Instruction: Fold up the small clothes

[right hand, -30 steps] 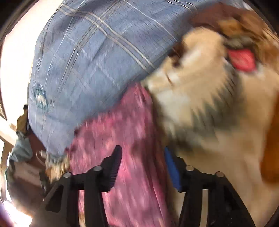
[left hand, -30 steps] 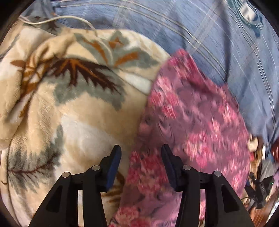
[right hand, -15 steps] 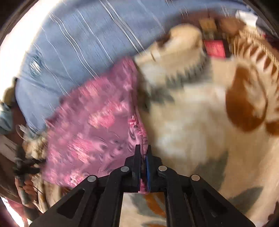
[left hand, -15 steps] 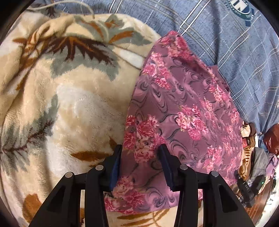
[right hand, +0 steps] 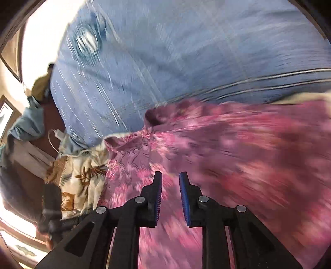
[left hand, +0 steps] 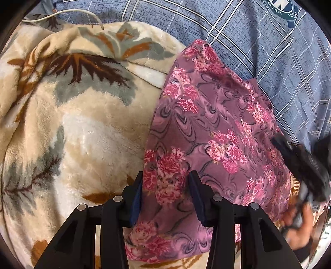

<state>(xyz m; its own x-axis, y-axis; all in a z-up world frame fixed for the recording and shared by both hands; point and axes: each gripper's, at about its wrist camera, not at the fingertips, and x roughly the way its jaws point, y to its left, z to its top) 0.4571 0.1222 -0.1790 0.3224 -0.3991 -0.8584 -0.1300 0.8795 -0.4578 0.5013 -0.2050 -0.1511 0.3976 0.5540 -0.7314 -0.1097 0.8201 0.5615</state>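
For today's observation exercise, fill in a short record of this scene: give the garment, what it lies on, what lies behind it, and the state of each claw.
Garment: purple floral cloth, spread fairly flat
Lies on: cream leaf-print fleece blanket
Behind it: blue checked sheet
Other item: white cable at the blanket's far edge
Left claw: open, fingers straddling the cloth's near left edge
Right claw: open, nothing between the fingers, above the cloth; view motion-blurred
Fold state: no new fold visible

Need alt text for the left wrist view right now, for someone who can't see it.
The open left tool straddles the near edge of a pink floral garment lying flat across a cream leaf-print fleece blanket and blue plaid bedsheet. The right tool blurs at the garment's right edge.
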